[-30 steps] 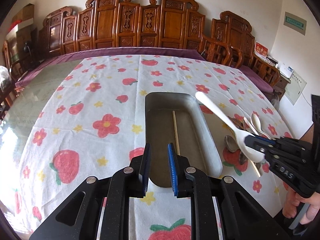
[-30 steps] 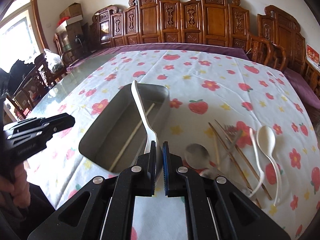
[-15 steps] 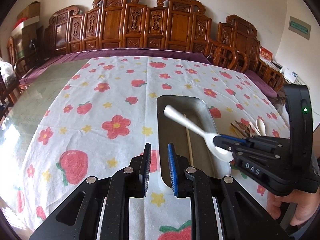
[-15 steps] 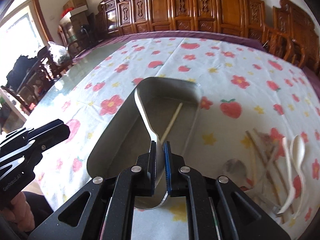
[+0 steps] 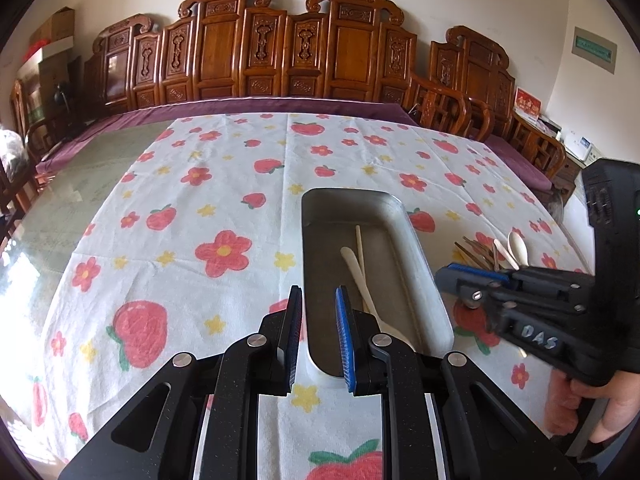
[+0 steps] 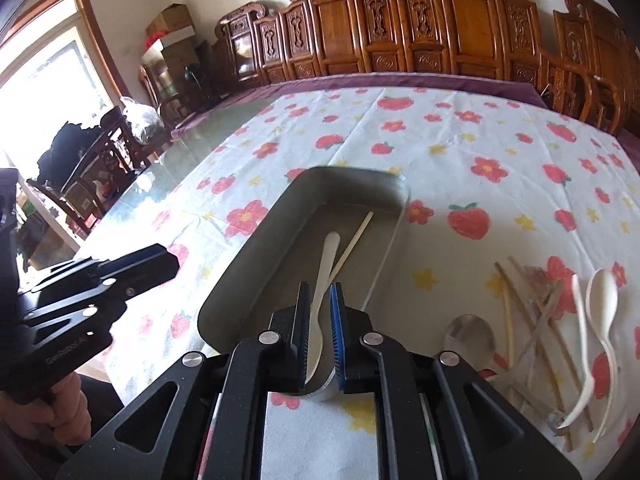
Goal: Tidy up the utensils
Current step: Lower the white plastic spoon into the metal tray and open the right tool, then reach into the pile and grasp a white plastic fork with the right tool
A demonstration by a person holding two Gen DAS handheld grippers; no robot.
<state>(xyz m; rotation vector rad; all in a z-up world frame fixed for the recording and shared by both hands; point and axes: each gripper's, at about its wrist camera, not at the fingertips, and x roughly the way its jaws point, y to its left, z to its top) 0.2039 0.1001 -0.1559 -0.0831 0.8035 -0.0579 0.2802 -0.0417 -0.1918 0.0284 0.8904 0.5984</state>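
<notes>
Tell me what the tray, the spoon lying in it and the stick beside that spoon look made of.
Tray: metal by the look, dull grey brushed finish, with a bright sheen along its rim.
White spoon: smooth, opaque and off-white; plastic or melamine seems likely, though glazed ceramic cannot be ruled out.
Chopstick: pale tan and matte, probably bamboo or wood; no grain is visible.

Metal tray (image 6: pixel 240 264) — oblong, grey, on the cloth — contains one white plastic spoon (image 6: pixel 324 276) lying lengthwise across a single pale chopstick (image 6: pixel 354 240). Beside the tray: loose chopsticks (image 6: pixel 532 320), a metal spoon (image 6: pixel 470 338), two white spoons (image 6: pixel 598 312).
</notes>
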